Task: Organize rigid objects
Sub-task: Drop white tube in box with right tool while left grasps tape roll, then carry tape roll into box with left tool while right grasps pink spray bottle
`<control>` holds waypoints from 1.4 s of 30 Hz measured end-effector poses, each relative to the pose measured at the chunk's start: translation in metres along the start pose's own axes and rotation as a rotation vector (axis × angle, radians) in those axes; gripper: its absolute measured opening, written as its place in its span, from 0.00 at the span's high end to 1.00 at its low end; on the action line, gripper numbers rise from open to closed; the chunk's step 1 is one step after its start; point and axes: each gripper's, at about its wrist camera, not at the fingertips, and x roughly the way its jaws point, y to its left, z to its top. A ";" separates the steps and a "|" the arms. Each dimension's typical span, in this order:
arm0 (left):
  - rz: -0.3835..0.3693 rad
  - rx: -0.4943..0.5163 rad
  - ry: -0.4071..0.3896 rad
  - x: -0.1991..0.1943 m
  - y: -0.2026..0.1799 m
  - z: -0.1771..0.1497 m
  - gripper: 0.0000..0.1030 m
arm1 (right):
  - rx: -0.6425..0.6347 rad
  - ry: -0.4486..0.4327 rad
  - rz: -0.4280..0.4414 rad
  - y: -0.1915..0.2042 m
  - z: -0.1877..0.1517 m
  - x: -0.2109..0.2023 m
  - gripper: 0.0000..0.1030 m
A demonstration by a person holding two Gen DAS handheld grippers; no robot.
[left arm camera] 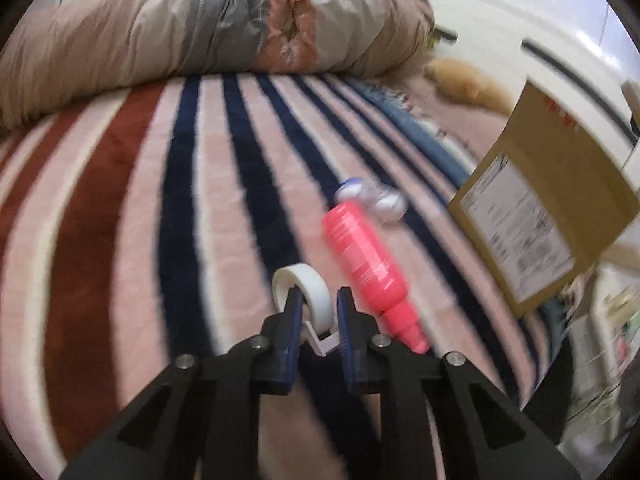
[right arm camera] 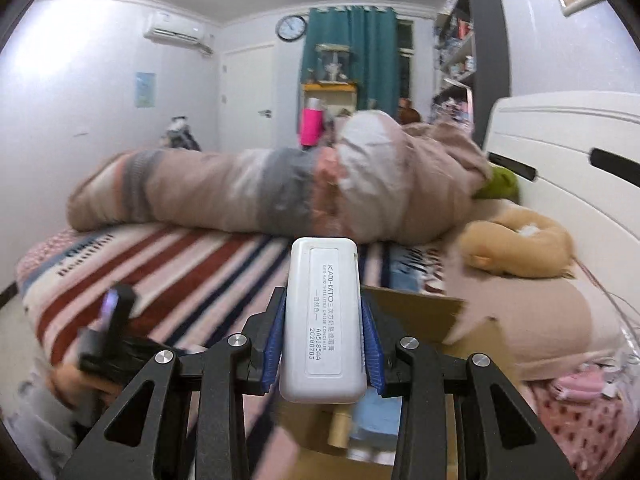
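Note:
In the left wrist view my left gripper (left arm camera: pixel 319 296) is shut on a white tape roll in its white dispenser (left arm camera: pixel 310 294), just above the striped blanket (left arm camera: pixel 140 200). A pink bottle (left arm camera: pixel 366 256) lies on the blanket right of the fingers, with a small clear blue-capped container (left arm camera: pixel 372 196) beyond it. In the right wrist view my right gripper (right arm camera: pixel 323 300) is shut on a white rectangular cosmetics case (right arm camera: pixel 323 320) with a printed label, held above an open cardboard box (right arm camera: pixel 416 312). The left gripper shows blurred at the lower left (right arm camera: pixel 108 332).
A rolled quilt (left arm camera: pixel 200 28) lies across the far side of the bed. The cardboard box (left arm camera: pixel 548 200) stands at the right edge of the blanket. A tan plush toy (right arm camera: pixel 520 244) and white headboard (right arm camera: pixel 560 152) are at the right. The box holds several items.

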 end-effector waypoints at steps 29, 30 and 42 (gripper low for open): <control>0.207 0.028 -0.003 -0.004 0.016 -0.019 0.61 | -0.091 0.151 0.049 0.006 -0.008 0.010 0.67; 0.187 0.024 0.006 -0.001 0.016 -0.021 0.62 | -0.098 0.149 0.062 0.012 -0.006 0.011 0.67; 0.224 0.019 -0.125 -0.099 0.004 0.000 0.62 | -0.115 0.329 0.387 0.112 -0.054 0.074 0.67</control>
